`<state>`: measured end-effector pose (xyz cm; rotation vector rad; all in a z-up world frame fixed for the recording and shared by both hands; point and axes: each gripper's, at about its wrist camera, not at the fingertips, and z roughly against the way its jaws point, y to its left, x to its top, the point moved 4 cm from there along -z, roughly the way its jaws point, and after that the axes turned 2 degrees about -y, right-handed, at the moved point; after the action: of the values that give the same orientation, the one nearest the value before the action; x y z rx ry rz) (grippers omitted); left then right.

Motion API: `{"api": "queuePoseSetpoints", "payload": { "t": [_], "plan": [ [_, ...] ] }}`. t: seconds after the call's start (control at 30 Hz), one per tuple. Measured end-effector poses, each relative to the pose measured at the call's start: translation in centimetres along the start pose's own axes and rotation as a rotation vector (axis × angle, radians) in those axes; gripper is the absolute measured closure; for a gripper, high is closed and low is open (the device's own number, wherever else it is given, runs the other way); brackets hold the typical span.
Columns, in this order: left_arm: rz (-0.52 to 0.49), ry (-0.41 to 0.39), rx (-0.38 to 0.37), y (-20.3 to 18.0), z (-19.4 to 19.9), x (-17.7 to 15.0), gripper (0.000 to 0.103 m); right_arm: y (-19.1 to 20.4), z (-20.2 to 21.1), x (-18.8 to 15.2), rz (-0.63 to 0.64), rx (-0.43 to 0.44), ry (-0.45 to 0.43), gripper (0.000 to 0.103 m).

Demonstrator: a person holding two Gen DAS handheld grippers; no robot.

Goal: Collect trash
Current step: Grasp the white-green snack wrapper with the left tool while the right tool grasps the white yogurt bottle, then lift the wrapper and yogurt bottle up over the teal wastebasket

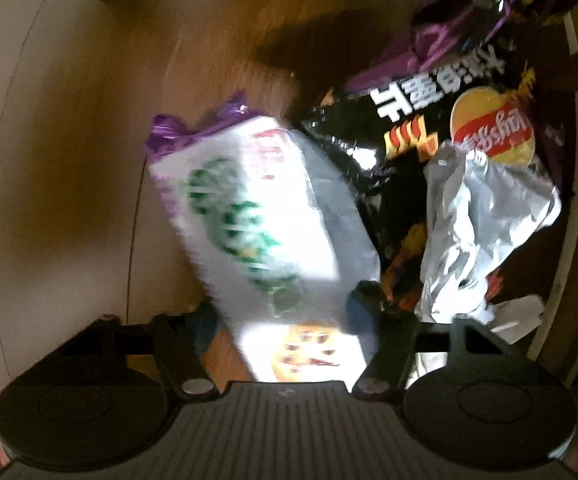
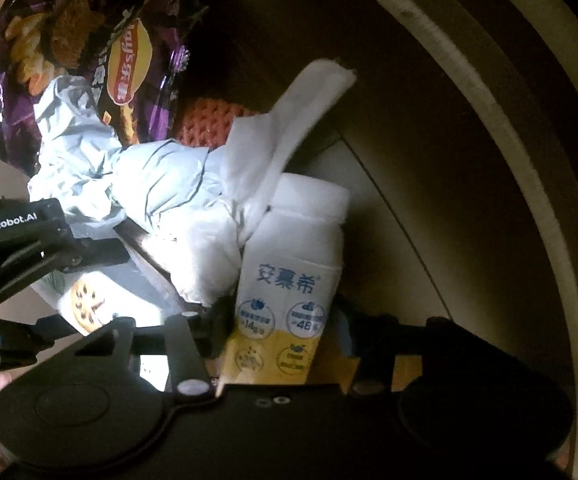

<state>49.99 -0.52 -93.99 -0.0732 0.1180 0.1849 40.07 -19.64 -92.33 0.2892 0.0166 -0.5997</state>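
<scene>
Dim bin (image 2: 469, 80), carton (image 2: 289, 280) between tool (image 2: 281, 328) tips.

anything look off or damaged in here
Nothing spilled. It is a heap of trash: a torn-open black chip bag with its silver lining showing, a purple bag, crumpled tissue. The white packet sits between the left tool fingers, the yogurt carton between the right tool fingers.
</scene>
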Motion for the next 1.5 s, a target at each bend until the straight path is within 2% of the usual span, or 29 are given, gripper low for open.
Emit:
{"api": "queuePoseSetpoints", "payload": {
  "t": [0.23, 0.37, 0.53, 0.77, 1.0, 1.3, 1.5],
  "plan": [
    [-0.033, -0.012, 0.032, 0.1, 0.8, -0.7, 0.058, 0.5, 1.3, -0.6, 0.062, -0.042, -0.03, 0.059],
    [-0.033, -0.017, 0.043, 0.2, 3.5, -1.6, 0.058, 1.5, 3.6, -1.3, 0.121, -0.049, -0.043, 0.06],
    [-0.063, -0.036, 0.048, 0.0, 9.5, -3.6, 0.058, 3.2, 9.5, -2.8, 0.222, -0.025, -0.05, 0.06],
    [-0.093, -0.077, 0.041, 0.8, 21.5, -5.7, 0.058, 6.4, 20.5, -4.0, 0.36, 0.003, -0.075, 0.06],
    [-0.145, -0.158, 0.016, 0.8, 35.0, -7.0, 0.058, 10.9, 33.3, -4.0, 0.489, 0.059, -0.16, 0.06],
    [-0.226, -0.31, -0.025, -0.3, 53.1, -8.2, 0.058, 15.6, 50.1, -3.5, 0.637, 0.134, -0.299, 0.06],
    [-0.279, -0.407, -0.043, -2.1, 63.6, -9.3, 0.058, 18.4, 58.7, -3.5, 0.743, 0.167, -0.372, 0.06]
  ]
}}
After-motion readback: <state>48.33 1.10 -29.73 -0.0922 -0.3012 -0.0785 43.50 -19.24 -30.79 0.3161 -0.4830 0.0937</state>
